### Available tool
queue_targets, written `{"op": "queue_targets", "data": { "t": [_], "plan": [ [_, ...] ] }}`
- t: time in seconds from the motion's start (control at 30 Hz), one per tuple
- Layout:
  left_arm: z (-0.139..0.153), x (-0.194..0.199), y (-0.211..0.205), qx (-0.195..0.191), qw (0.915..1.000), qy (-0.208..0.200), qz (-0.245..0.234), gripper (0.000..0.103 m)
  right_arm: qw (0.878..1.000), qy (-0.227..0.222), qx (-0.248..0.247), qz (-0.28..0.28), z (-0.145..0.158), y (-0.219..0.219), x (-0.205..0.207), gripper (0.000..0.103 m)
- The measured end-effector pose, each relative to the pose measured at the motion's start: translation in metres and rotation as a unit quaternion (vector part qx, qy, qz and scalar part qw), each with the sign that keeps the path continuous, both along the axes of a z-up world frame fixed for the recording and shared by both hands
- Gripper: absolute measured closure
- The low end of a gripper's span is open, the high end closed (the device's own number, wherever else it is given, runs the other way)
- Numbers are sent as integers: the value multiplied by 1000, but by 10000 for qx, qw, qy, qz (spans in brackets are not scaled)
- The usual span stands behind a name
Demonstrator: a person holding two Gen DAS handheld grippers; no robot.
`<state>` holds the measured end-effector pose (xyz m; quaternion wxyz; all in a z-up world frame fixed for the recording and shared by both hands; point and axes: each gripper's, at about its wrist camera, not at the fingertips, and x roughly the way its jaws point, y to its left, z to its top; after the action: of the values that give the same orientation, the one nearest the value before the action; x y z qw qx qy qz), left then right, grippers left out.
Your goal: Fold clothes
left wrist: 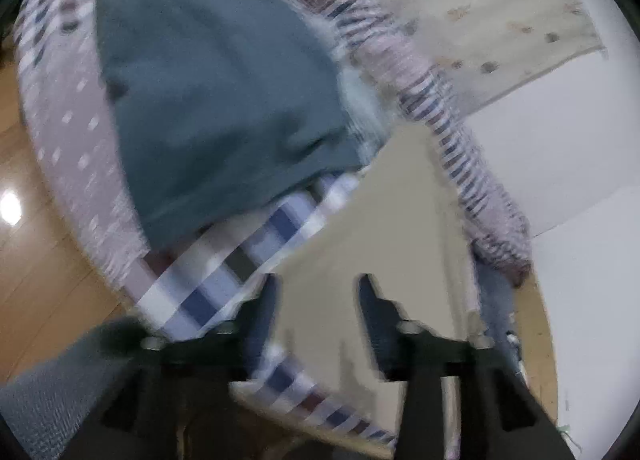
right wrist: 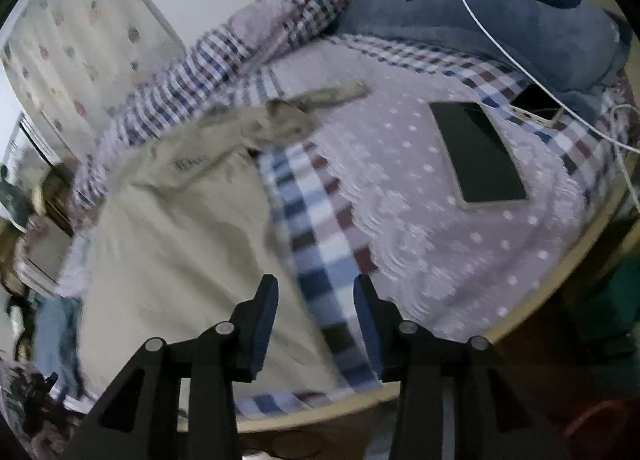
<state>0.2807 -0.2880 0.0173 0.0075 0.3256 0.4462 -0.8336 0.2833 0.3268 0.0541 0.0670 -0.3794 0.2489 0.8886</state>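
Observation:
A beige garment lies spread on the bed, one sleeve stretched toward the pillow end. The left wrist view shows the same beige garment ahead of my left gripper, which is open with nothing between its fingers. A dark teal garment lies on the bed beyond it. My right gripper is open above the garment's edge and the checked strip of the bedcover, holding nothing. Both views are blurred.
The bed has a pink dotted cover with a checked border. A black tablet, a phone, a white cable and a grey-blue plush pillow lie at the right. A rolled checked quilt lines the wall. Wooden floor is left.

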Motion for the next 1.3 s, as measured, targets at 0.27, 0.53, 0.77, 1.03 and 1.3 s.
{"op": "queue_targets", "data": {
  "t": [0.27,0.53,0.77,1.03,1.3],
  "plan": [
    [45,-39,68,-322,9910,920,-918,19,9993,287,-241,17,-3,4,-35,53],
    [70,-117,196,-1118,9514,1410,-2501,18,9995,139,-282,-73,-23,9,-76,49],
    [54,-211,265,-961,9357,1408,-3088,18,9980,224,-591,58,-23,4,-110,48],
    [16,-281,287,-937,9394,880,-3178,18,9966,418,207,674,-1,-16,-178,48],
    [2,-292,283,-835,9423,626,-3181,18,9725,344,1303,1897,35,-25,-327,48]
  ]
}}
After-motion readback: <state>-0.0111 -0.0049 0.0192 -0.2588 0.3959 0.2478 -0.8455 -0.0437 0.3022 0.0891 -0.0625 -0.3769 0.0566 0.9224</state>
